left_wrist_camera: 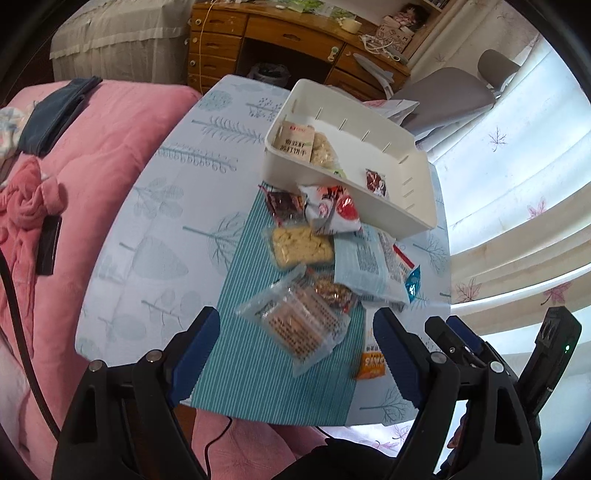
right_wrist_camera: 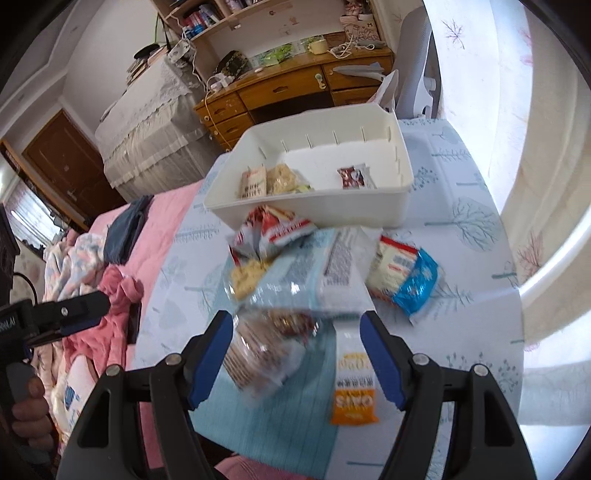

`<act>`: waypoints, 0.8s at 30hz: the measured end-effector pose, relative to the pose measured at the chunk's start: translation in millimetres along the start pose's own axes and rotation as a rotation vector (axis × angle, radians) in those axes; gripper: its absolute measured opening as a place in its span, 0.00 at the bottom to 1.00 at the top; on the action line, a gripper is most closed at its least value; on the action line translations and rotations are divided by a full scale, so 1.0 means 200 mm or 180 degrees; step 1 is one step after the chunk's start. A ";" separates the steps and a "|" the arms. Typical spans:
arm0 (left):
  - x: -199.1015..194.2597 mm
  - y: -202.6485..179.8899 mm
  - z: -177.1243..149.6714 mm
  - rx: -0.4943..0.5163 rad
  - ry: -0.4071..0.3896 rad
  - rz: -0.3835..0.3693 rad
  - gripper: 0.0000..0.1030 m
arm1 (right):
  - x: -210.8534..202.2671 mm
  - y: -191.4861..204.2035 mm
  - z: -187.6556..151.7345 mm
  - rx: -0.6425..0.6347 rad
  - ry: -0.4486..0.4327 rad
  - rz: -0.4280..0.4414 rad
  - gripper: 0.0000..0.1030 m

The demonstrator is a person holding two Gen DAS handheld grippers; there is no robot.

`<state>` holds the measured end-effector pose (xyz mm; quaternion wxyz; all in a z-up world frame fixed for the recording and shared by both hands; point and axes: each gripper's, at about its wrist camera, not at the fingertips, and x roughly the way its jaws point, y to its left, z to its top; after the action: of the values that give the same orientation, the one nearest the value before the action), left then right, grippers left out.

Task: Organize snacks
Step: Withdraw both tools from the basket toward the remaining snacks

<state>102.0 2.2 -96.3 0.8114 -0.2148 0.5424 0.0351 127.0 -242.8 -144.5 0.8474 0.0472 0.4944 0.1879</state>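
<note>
One white bin, three packets inside, about eight snack packets outside.

My left wrist camera looked down steeply along my left gripper at the snack pile, close above the table, facing the wooden desk. My right wrist camera sat beside it, over my right gripper, aimed the same way, equally near. Both views shared the white bin, the snacks and the desk.
</note>
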 end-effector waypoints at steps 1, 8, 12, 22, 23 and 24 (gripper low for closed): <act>0.01 0.00 -0.02 -0.0026 0.0025 0.0005 0.82 | 0.00 -0.01 -0.02 -0.0009 0.0010 -0.0001 0.70; 0.09 -0.02 -0.09 -0.0008 0.0224 0.0094 0.82 | 0.03 -0.06 -0.18 -0.0032 0.0205 -0.0090 0.70; 0.16 -0.02 -0.11 0.0013 0.0396 0.0037 0.82 | 0.07 -0.10 -0.25 0.0030 0.0365 -0.0140 0.70; 0.48 0.00 -0.10 -0.0055 0.1085 -0.0031 0.83 | 0.21 -0.13 -0.31 0.0187 0.0670 -0.0255 0.70; 0.52 0.01 -0.10 -0.0081 0.1170 -0.0020 0.83 | 0.23 -0.14 -0.31 0.0196 0.0711 -0.0275 0.70; 0.55 0.01 -0.10 -0.0111 0.1243 -0.0003 0.83 | 0.24 -0.14 -0.32 0.0200 0.0744 -0.0290 0.70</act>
<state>129.5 -22.2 -202.5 0.6869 -0.2318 0.6888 0.0018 101.8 -257.3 -223.4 0.7898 0.0290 0.5970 0.1379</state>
